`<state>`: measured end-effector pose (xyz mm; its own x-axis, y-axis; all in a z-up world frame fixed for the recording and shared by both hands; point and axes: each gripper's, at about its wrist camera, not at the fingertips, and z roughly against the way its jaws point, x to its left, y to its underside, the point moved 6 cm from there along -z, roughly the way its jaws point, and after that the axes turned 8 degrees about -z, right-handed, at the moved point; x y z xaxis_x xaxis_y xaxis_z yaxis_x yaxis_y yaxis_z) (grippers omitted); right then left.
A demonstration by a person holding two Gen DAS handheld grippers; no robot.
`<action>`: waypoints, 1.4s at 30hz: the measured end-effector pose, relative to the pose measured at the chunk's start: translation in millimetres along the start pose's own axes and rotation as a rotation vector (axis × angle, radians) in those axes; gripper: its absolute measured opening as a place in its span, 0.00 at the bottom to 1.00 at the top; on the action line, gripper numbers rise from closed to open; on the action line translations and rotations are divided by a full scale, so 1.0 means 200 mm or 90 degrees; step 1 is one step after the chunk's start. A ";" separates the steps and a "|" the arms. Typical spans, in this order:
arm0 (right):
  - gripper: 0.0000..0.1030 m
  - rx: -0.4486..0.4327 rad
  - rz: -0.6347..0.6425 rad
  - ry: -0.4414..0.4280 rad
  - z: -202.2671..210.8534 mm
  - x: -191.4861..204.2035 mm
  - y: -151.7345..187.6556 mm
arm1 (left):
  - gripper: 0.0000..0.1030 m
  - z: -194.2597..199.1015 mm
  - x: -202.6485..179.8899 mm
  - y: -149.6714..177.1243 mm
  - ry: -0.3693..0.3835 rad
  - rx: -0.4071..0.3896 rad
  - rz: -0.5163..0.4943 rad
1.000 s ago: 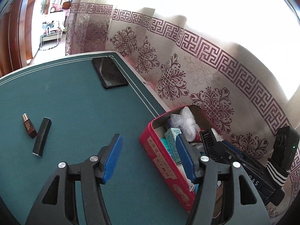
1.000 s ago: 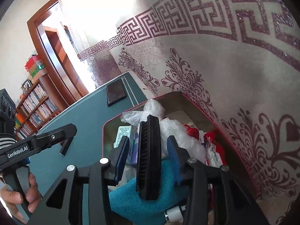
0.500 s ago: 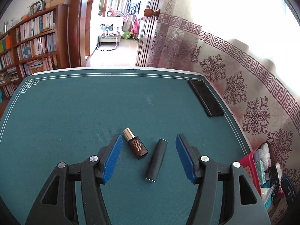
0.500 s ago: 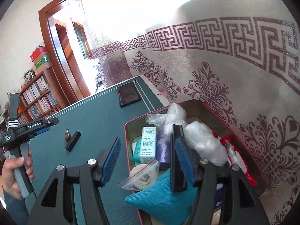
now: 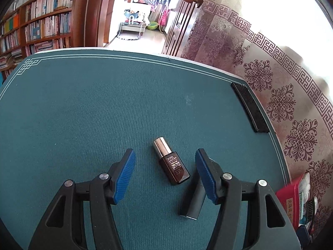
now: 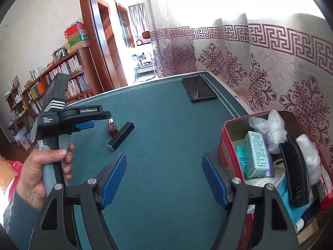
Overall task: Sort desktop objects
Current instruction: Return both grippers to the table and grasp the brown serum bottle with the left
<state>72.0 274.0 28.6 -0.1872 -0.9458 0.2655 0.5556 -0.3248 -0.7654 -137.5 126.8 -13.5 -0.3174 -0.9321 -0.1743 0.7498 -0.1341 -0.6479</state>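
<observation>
Now two grippers are over the green table.
Left gripper is apart around the little brown bottle; right gripper is opening, holding nothing.

Table mat matt ribbed cloth; serum bottle glossy, probably glass.

Sunlit patterned curtains hang right of the green worktop — bookshelves and an open wooden doorway beyond.

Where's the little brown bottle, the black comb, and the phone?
Brown bottle [image 5: 174, 168]: left wrist view, on its dark labelled body.
Black comb [image 6: 293, 170]: right wrist view, middle of its spine, in the red box.
Phone [image 6: 198, 89]: right wrist view, centre of its dark face.
</observation>
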 end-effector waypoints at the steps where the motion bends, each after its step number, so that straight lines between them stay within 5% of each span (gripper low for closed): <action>1: 0.76 0.000 0.008 0.001 -0.02 0.02 0.01 | 0.61 -0.02 0.00 0.00 0.000 0.005 -0.002; 20: 0.77 0.037 0.006 0.003 -0.11 0.02 0.13 | 0.61 -0.11 -0.02 0.06 -0.136 0.003 -0.138; 21: 0.77 0.038 0.011 0.004 -0.12 0.02 0.14 | 0.60 -0.11 -0.03 0.05 -0.134 0.003 -0.139; 25: 0.77 0.045 0.021 0.008 -0.13 0.03 0.15 | 0.21 -0.10 -0.01 0.05 -0.123 -0.001 -0.136; 34: 0.77 0.084 0.016 0.019 -0.19 0.02 0.18 | 0.21 0.04 0.11 0.01 -0.072 -0.027 -0.047; 42: 0.77 0.149 0.042 -0.034 -0.30 0.20 0.09 | 0.21 0.19 0.17 -0.05 -0.030 -0.071 0.002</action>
<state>27.0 230.4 -10.3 -0.1044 -0.9613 0.2550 0.7392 -0.2465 -0.6268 -133.2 83.8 15.6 -0.2849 -0.9478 -0.1434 0.6814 -0.0950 -0.7257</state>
